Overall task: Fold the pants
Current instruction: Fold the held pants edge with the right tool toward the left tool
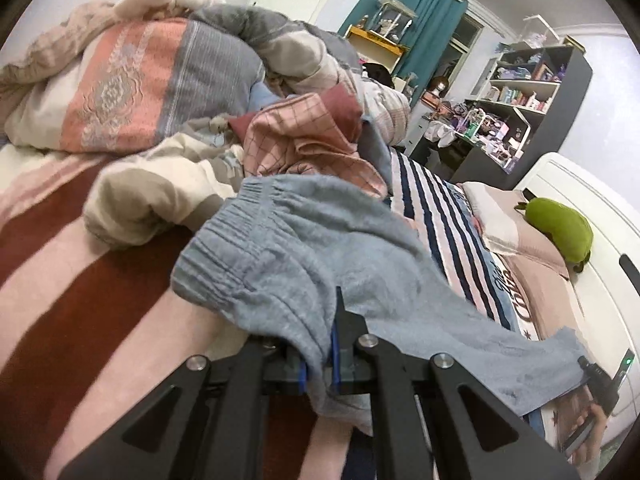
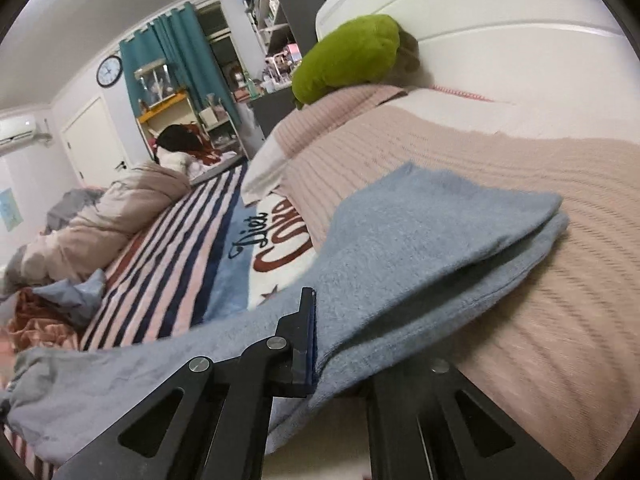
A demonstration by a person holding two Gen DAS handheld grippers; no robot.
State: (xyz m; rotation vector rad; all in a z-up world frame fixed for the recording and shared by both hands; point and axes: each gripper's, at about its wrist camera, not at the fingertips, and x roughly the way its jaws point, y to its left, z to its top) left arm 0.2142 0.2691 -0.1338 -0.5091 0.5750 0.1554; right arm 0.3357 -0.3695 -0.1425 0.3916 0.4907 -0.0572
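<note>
Bedroom clutter is filling the background — a heaped quilt (image 1: 132, 80), a teal curtain (image 1: 420, 28), shelves (image 1: 524, 80) — and the bed (image 1: 60, 280) is serving as the work surface. Grey pants (image 1: 304, 252) are stretching between the two grippers, their long axis running from the waistband beside the quilt toward the green plush (image 2: 352, 56) at the headboard end.

Left gripper (image 1: 320, 364) is pinching the pants just below the elastic waistband, jaws narrowed onto a bunch of fabric. Right gripper (image 2: 320, 336) is holding the leg end: one finger is pressing against the cloth, the other is hiding under it, so the jaws are judged closed on the pants. Beyond that grip the two cuffs are lying stacked on the pink blanket (image 2: 500, 208), short of the plush.

The fold is probably turning on this line — the cuff end is lying nearer the right gripper, the waistband nearer the left, so either end could be carried lengthwise toward the other.
</note>
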